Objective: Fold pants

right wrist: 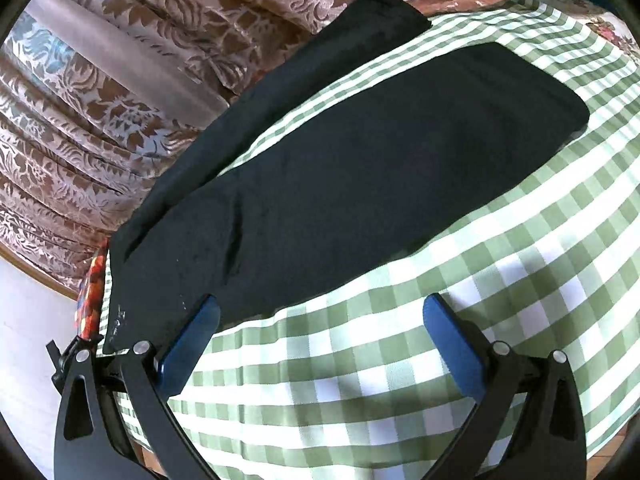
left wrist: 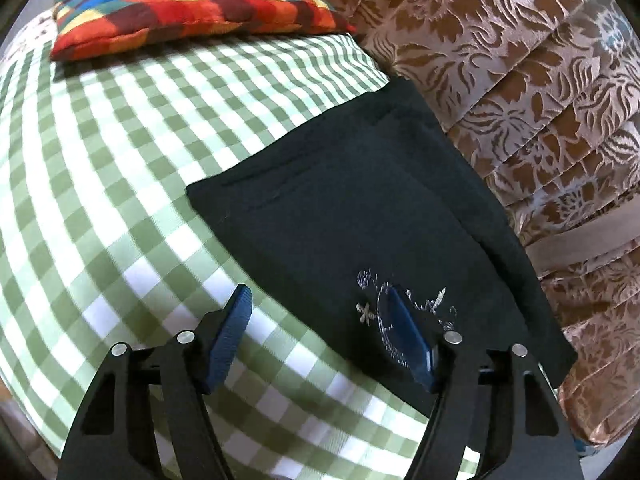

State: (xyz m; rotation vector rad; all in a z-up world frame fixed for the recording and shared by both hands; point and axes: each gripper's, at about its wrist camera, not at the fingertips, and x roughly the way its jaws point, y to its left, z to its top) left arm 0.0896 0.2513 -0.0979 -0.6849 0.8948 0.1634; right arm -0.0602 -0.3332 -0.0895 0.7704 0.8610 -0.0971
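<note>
Pants (left wrist: 360,208), black, lay spread flat on the green-and-white checked cloth (left wrist: 120,184). Left gripper (left wrist: 320,320): jaws apart, nothing clamped; one blue pad (left wrist: 230,336) over the bare checks, the other hanging over the pale embroidered emblem (left wrist: 404,304) near the garment's corner; contact with the fabric not clear. Straddled between the pads: the near edge of the pants. Further out, a straight hem edge, then the far side of the garment running along the brown floral curtain (left wrist: 500,60). Beyond that, at the head of the cloth, a cushion (left wrist: 192,4) in red, orange, yellow and blue squares.

Right gripper (right wrist: 320,328): jaws wide apart, empty; left pad (right wrist: 192,336) just over the near edge of the pants (right wrist: 360,160), right pad (right wrist: 452,344) above bare checked cloth (right wrist: 360,400). Outward from there, one leg stretched long across the checks to a rounded end, the second leg lying close beside the curtain (right wrist: 120,80), a strip of cloth showing between the two.
</note>
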